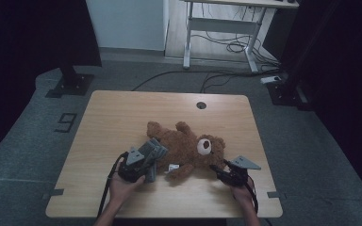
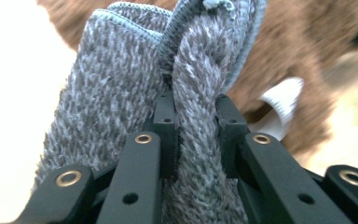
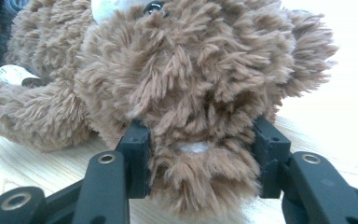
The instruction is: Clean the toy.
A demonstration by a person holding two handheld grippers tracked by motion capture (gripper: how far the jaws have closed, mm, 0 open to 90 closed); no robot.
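Observation:
A brown teddy bear (image 1: 188,146) lies on its back in the middle of the wooden table (image 1: 118,113), head toward the right. My left gripper (image 1: 151,162) is shut on a grey knitted garment (image 1: 154,151) held against the bear's lower body. In the left gripper view the knit (image 2: 121,84) is pinched between the jaws of the left gripper (image 2: 196,126), with brown fur (image 2: 307,56) and a white tag (image 2: 282,100) behind. My right gripper (image 1: 218,169) is shut on a tuft of the bear's head (image 3: 191,70). In its own view the right gripper (image 3: 200,140) has fur bulging between the jaws.
A cable hole (image 1: 201,105) sits near the table's far edge. Beyond the table stand a white desk frame (image 1: 226,23) with loose cables (image 1: 235,47) on the floor and a dark stand base (image 1: 70,84) at the left. Bare wood lies left and right of the bear.

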